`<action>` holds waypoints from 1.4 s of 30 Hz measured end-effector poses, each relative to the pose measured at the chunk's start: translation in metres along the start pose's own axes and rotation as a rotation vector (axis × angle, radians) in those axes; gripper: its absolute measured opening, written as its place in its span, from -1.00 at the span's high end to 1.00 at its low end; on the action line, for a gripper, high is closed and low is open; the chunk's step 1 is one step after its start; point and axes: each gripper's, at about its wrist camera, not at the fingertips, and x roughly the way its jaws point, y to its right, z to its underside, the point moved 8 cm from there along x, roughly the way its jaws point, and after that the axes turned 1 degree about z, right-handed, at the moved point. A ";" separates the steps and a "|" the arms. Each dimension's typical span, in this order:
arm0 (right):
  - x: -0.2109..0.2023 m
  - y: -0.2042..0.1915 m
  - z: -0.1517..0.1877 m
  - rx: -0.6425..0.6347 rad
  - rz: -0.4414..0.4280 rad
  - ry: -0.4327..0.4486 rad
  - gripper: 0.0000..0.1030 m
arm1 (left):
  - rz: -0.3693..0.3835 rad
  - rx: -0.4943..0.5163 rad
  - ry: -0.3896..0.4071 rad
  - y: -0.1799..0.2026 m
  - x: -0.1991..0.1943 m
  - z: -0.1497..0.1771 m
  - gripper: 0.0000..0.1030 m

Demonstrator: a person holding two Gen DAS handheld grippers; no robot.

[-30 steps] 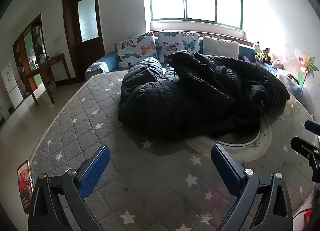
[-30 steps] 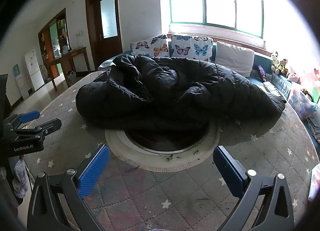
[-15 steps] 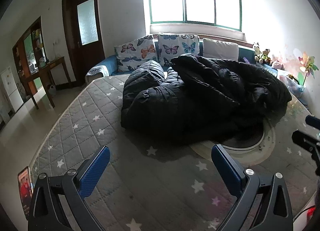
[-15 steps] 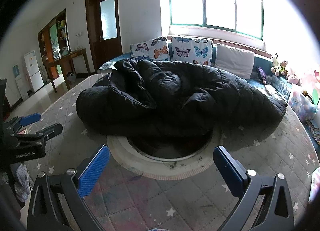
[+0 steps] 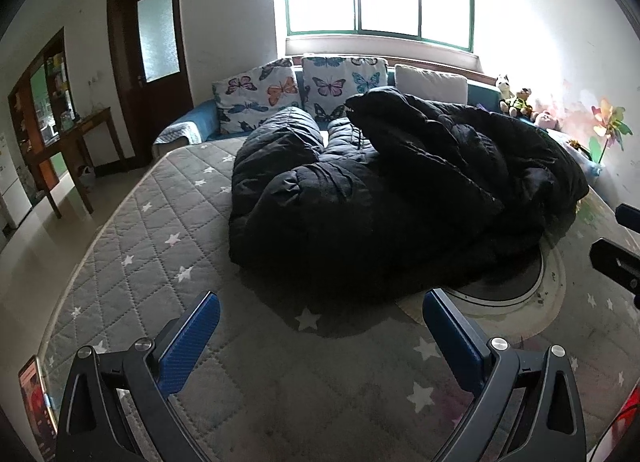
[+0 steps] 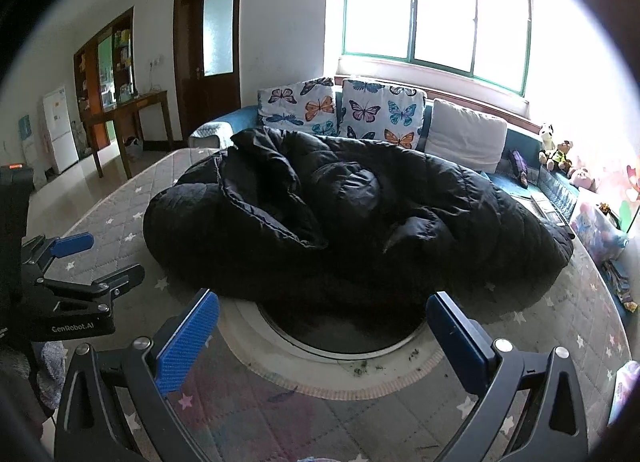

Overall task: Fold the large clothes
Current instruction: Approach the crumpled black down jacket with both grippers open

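A big black puffer coat lies crumpled in a heap on a grey star-quilted mattress. Its near edge covers part of a round white-rimmed disc. My left gripper hangs open a short way in front of the coat's left side, nothing between its blue pads. My right gripper is open too, above the disc's near rim and short of the coat. Each gripper shows at the edge of the other's view: the left gripper, the right gripper.
Butterfly cushions and a white cushion line a blue sofa behind the mattress. Soft toys sit at the right wall. A wooden table and a door stand on the left. A phone lies at the mattress's near left edge.
Both grippers have moved forward toward the coat, which now looms larger in each view. Neither gripper has changed its opening; the coat has not moved.
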 end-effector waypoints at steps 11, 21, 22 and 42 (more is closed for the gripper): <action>0.004 -0.007 0.001 -0.018 -0.009 -0.014 -1.00 | 0.006 -0.004 -0.041 0.006 0.011 0.012 -1.00; -0.009 0.013 0.010 0.029 -0.027 0.016 -1.00 | -0.010 0.000 -0.053 0.022 -0.005 0.017 -1.00; -0.010 0.015 0.011 0.034 -0.029 0.020 -1.00 | -0.005 -0.001 -0.053 0.023 -0.007 0.017 -1.00; -0.023 0.054 0.031 0.115 -0.029 0.046 -1.00 | -0.015 0.042 -0.068 0.062 -0.021 0.015 -1.00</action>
